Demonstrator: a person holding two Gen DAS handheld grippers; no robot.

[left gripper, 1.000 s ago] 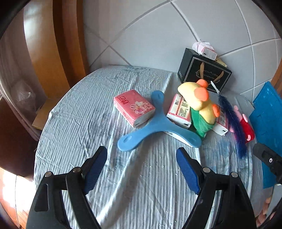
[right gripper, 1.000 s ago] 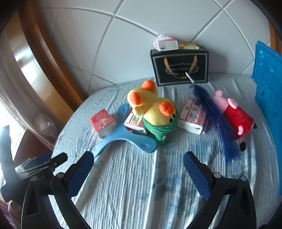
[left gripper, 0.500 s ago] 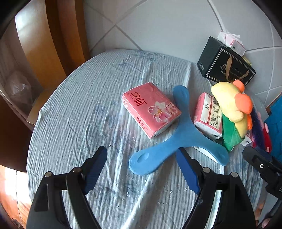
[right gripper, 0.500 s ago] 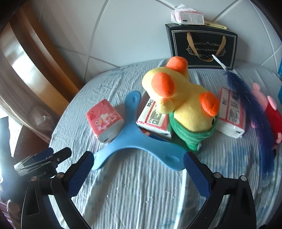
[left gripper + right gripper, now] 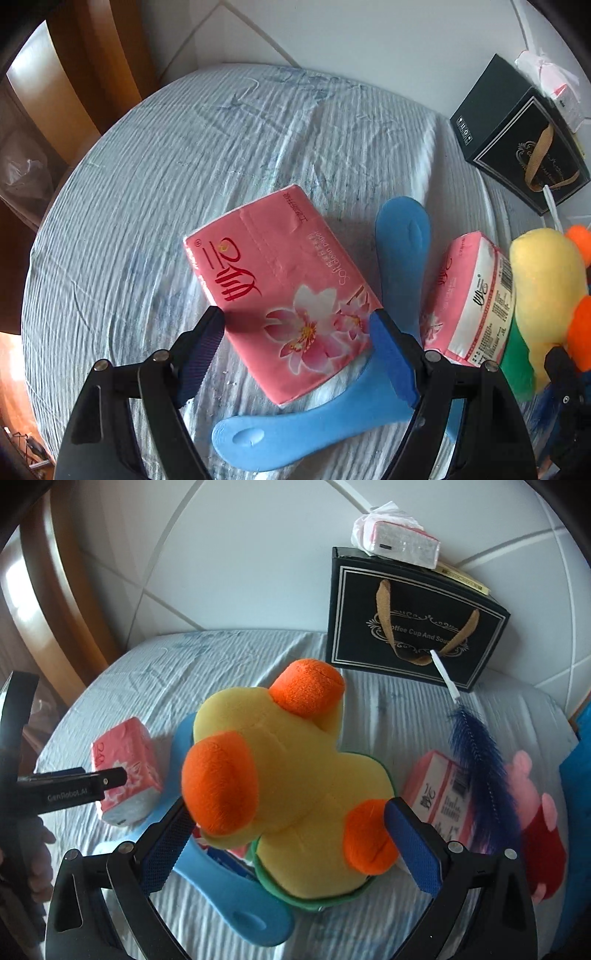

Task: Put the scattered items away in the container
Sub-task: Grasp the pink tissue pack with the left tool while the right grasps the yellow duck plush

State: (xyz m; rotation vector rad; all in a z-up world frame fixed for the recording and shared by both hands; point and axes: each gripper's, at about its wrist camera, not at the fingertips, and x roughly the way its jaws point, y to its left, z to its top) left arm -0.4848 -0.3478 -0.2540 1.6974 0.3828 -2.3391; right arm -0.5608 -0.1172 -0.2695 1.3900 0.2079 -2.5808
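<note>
In the left wrist view a pink tissue pack (image 5: 280, 295) lies on the pale blue cloth. My left gripper (image 5: 297, 332) has its jaws opening, with the pack's near end between the blue pads, which do not press on it. A blue three-armed boomerang (image 5: 402, 236) lies partly under the pack. In the right wrist view my right gripper (image 5: 288, 812) stands open, one finger on each side of a yellow plush duck (image 5: 288, 775) with orange feet. The same pink pack (image 5: 125, 760) lies left of the duck.
A black gift bag (image 5: 413, 620) stands against the tiled wall with a wrapped pink box (image 5: 399, 542) on top. Beside the duck lie another tissue pack (image 5: 439, 790), a dark blue feather wand (image 5: 476, 746) and a pig plush (image 5: 539, 812). A blue crate (image 5: 581, 775) edges the right.
Both grippers have come down and forward over the cloth. The left one now straddles the pink tissue pack and the right one straddles the yellow duck.
</note>
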